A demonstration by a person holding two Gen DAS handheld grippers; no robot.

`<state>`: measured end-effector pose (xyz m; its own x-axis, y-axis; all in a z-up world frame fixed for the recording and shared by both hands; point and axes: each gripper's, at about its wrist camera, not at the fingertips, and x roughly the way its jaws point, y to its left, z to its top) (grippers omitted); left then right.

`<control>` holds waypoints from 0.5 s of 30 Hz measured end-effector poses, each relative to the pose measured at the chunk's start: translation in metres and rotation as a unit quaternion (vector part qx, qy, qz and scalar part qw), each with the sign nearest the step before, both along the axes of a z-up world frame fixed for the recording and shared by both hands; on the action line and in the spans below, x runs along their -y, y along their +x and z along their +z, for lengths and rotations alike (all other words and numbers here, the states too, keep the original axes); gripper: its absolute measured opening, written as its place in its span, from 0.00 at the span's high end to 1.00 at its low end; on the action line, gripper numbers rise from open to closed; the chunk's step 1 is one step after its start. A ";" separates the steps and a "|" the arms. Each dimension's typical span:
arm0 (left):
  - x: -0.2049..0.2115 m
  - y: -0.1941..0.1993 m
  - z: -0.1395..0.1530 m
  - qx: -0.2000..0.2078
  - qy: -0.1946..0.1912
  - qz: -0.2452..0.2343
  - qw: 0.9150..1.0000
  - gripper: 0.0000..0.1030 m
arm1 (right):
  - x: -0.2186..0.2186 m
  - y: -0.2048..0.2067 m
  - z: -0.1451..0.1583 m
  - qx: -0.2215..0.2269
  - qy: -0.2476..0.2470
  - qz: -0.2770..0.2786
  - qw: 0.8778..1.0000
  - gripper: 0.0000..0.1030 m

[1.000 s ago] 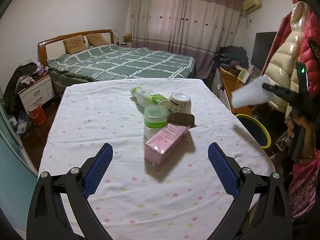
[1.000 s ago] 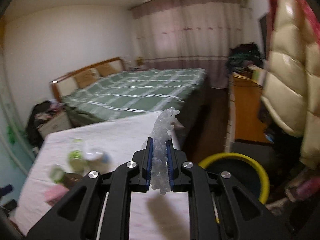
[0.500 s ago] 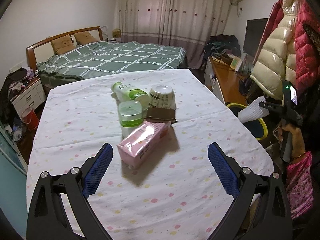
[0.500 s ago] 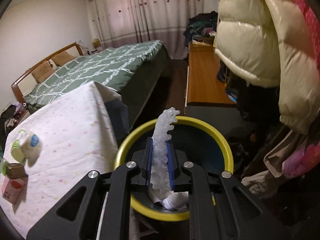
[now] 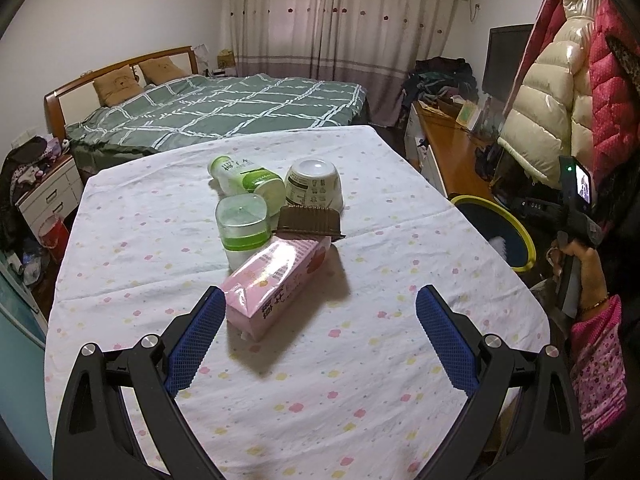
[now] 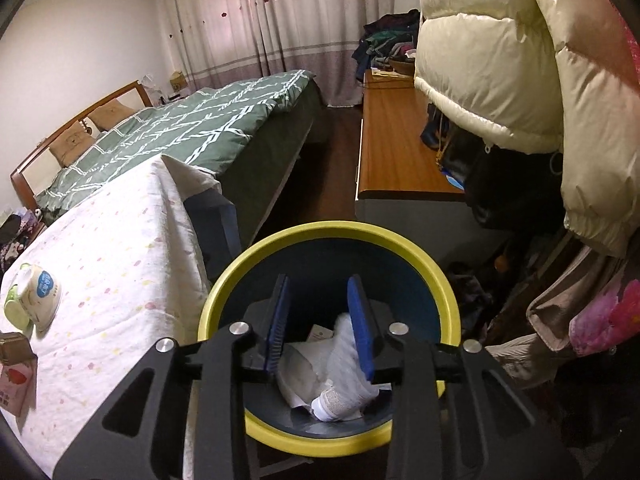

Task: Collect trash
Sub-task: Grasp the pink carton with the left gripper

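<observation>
One white foam scrap [image 6: 344, 376] lies in the yellow-rimmed bin [image 6: 332, 232], on paper waste, its edge against the right gripper's [image 6: 320, 320] right pad; the jaws, just opening, stand apart above it. Five trash items wait on the table [image 5: 280, 380]: a pink carton [image 5: 276, 284], brown tray [image 5: 310, 222], lidded jar [image 5: 242, 228], green bottle [image 5: 244, 178] and upturned cup [image 5: 314, 184]. Left gripper [image 5: 320, 336] hovers spread wide, carton at its 11 o'clock.
</observation>
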<state>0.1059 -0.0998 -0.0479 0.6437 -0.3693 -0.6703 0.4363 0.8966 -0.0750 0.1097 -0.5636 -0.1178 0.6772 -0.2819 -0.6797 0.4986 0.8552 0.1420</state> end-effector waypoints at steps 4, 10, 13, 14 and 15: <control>-0.002 0.002 -0.003 -0.004 -0.001 0.000 1.000 0.08 | -0.005 -0.004 0.005 0.004 -0.003 0.005 1.000 0.71; -0.008 0.014 -0.011 -0.011 0.001 0.005 1.000 0.08 | -0.012 -0.011 0.007 0.011 -0.003 0.014 1.000 0.67; -0.012 0.025 -0.017 -0.011 0.006 0.009 1.000 0.08 | -0.015 -0.011 0.007 0.011 -0.003 0.018 1.000 0.67; -0.013 0.030 -0.019 -0.014 0.008 0.011 1.000 0.08 | -0.016 -0.010 0.007 0.010 -0.002 0.019 1.000 0.67; -0.014 0.036 -0.023 -0.016 0.007 0.008 1.000 0.08 | -0.017 -0.010 0.007 0.010 -0.001 0.020 1.000 0.67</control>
